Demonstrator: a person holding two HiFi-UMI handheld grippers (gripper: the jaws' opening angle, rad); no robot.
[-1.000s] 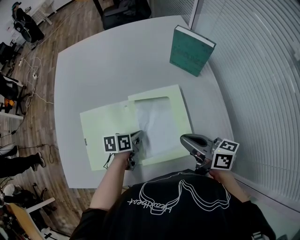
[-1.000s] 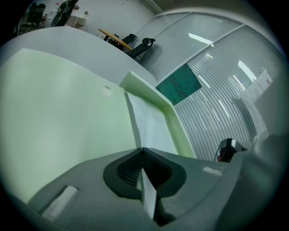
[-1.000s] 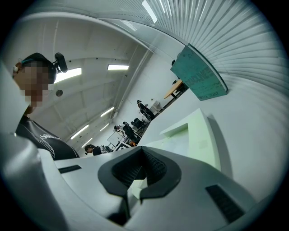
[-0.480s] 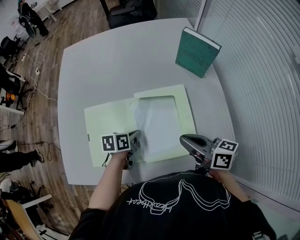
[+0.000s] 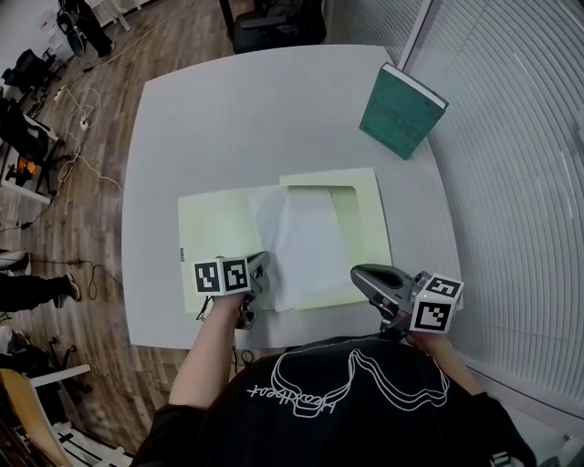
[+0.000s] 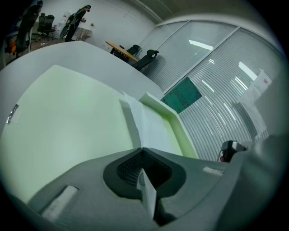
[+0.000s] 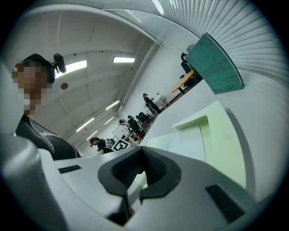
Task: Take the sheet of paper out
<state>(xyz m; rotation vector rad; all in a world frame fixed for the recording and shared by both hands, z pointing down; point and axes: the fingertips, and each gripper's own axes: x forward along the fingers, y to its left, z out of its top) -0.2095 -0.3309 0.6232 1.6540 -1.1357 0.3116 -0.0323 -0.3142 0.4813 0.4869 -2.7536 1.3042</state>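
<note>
A pale green folder [image 5: 214, 228] lies open in the middle of the grey-white surface [image 5: 237, 119]. Its right half carries a pocket with a notch cut in the top edge. The sheet of paper [image 5: 301, 242] is partly out of that pocket. Its right part is tucked under the pocket front, and its left part lies across the fold and onto the folder's left half.

The left tool [image 5: 259, 270] sits at 7 o'clock from the folder's centre, angled down toward the surface, with its marker cube [image 5: 224, 275] just behind it. In the left gripper view its jaws are clenched on the near edge of the white sheet, which runs edge-on between the pads.

The right tool [image 5: 360, 272] is at 5 o'clock from the folder's centre, over the folder's near right corner and pointing almost level. Its marker cube [image 5: 435, 306] hangs past the rim of the surface. In the right gripper view the jaws meet at their tips, and a pale strip between them appears to be the folder's near edge, clamped.

A teal book [image 5: 401, 111] stands upright at 1 o'clock on the surface, well apart from the folder and close to the white blinds [image 5: 520, 182]. A dark chair [image 5: 278, 20] stands beyond the rim at 12 o'clock, and a wooden floor [image 5: 91, 119] with loose cables spreads out at 9 o'clock.
</note>
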